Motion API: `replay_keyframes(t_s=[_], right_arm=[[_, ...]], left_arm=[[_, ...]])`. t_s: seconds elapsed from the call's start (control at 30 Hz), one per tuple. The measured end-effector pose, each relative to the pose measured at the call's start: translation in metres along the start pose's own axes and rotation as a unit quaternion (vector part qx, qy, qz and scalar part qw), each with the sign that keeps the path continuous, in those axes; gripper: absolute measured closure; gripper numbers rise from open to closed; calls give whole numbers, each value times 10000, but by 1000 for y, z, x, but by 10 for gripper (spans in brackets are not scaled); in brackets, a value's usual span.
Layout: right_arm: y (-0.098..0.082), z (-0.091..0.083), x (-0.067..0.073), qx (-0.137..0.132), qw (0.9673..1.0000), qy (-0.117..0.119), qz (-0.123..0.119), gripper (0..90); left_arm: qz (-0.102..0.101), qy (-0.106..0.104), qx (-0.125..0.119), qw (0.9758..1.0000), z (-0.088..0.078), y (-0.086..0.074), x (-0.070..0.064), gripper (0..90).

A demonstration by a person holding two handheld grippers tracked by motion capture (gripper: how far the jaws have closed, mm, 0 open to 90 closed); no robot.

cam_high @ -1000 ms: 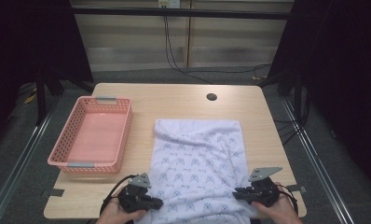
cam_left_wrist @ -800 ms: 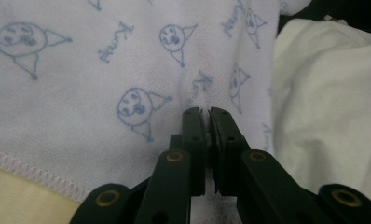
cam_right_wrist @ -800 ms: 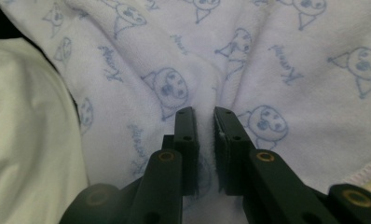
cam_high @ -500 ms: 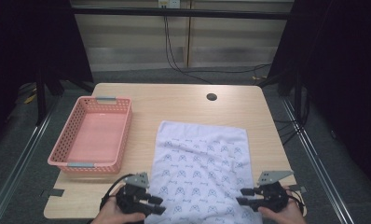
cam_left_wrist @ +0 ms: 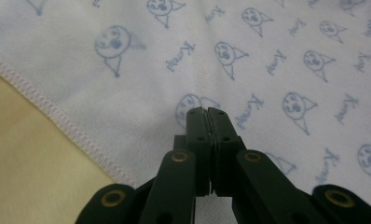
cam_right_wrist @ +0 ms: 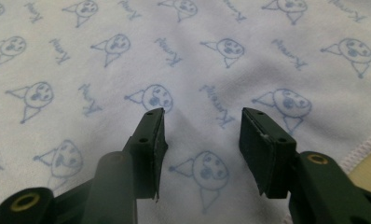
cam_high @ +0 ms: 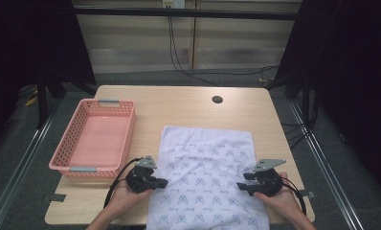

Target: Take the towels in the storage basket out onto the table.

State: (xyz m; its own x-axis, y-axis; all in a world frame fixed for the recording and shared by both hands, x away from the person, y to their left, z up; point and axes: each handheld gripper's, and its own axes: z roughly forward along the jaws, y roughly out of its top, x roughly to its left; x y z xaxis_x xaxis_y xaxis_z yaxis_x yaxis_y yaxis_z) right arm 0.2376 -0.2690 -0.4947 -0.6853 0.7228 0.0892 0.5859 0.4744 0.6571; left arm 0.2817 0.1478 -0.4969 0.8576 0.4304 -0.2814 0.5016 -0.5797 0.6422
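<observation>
A white cloth [cam_high: 207,163] printed with small blue faces lies spread flat on the wooden table [cam_high: 179,103], its near end reaching the front edge. My left gripper [cam_high: 165,182] rests at the cloth's left hem. Its jaws have just been closing and now meet, shut, with nothing seen between them. In the left gripper view, that gripper [cam_left_wrist: 207,112] points over the cloth [cam_left_wrist: 277,56] near its stitched edge. My right gripper [cam_high: 241,181] sits at the cloth's right side. Its jaws have just been opening and stand open above the cloth [cam_right_wrist: 127,28], as the right gripper view [cam_right_wrist: 202,123] shows.
A pink plastic basket [cam_high: 83,169] stands with nothing in it on the table's left side, close to my left hand. A round cable hole [cam_high: 217,99] sits near the far edge. Bare wood lies beyond the cloth and to its right.
The cloth's far end was rumpled a second ago and now lies flat. Both grippers have let go of the cloth and shifted slightly away from the front edge. The right jaws opened.
</observation>
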Motion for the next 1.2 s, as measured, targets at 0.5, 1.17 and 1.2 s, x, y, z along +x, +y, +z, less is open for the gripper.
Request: replay_keyframes(t_s=[0.5, 1.17, 1.2], right_arm=[[-23, -25, 24, 377, 9974, 602, -79, 878], [42, 13, -85, -374, 9957, -370, 768, 484], [42, 16, -90, -372, 9951, -523, 758, 478]], left_arm=[[155, -465, 317, 9983, -19, -31, -37, 852], [-654, 529, -763, 9935, 9, 54, 48, 574], [-618, 571, -739, 9937, 10, 56, 51, 559]])
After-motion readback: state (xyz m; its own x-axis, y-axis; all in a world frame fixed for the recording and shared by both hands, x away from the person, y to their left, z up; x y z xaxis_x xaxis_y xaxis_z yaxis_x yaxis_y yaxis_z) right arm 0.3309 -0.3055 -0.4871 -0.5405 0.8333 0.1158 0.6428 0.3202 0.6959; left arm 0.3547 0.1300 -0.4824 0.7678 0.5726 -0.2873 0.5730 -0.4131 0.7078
